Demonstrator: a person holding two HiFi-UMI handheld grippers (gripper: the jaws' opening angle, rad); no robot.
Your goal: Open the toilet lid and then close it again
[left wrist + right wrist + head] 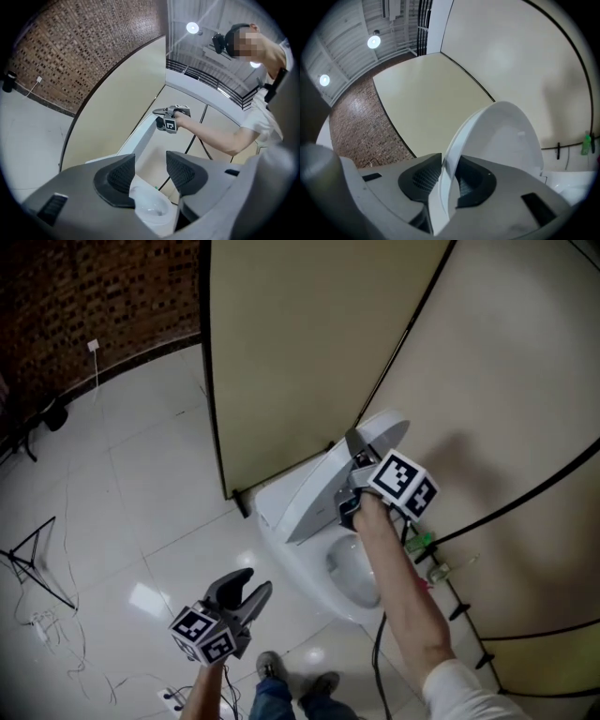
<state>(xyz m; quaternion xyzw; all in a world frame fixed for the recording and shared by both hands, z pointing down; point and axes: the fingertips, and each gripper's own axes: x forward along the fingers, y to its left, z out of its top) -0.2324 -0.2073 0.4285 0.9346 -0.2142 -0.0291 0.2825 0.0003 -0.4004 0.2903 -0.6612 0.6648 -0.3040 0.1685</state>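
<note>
Your right gripper (446, 174) is pinching the rim of the toilet lid (501, 140). Both pads are on it, and the thin white edge runs up between the jaws.

- Cream partition panels (300, 352) stand behind and beside the toilet. A brick wall (94, 296) is at far left, and the floor (122, 484) is pale tile.
- The toilet bowl (298, 563) sits in the corner between the panels, below your right forearm.
- The lid is raised and tilted, off the bowl. Its free edge is up at the right gripper, and the rest slopes away beyond the jaws.
- Your left gripper (151, 176) is well apart from the lid, low over the floor. Its jaws are spread with nothing between them, and the bowl only shows through the gap.
- A small green item (419, 542) sits by the panel to the right of the bowl, too small to identify.
- Your shoes (272, 667) show at the bottom edge of the head view.
</note>
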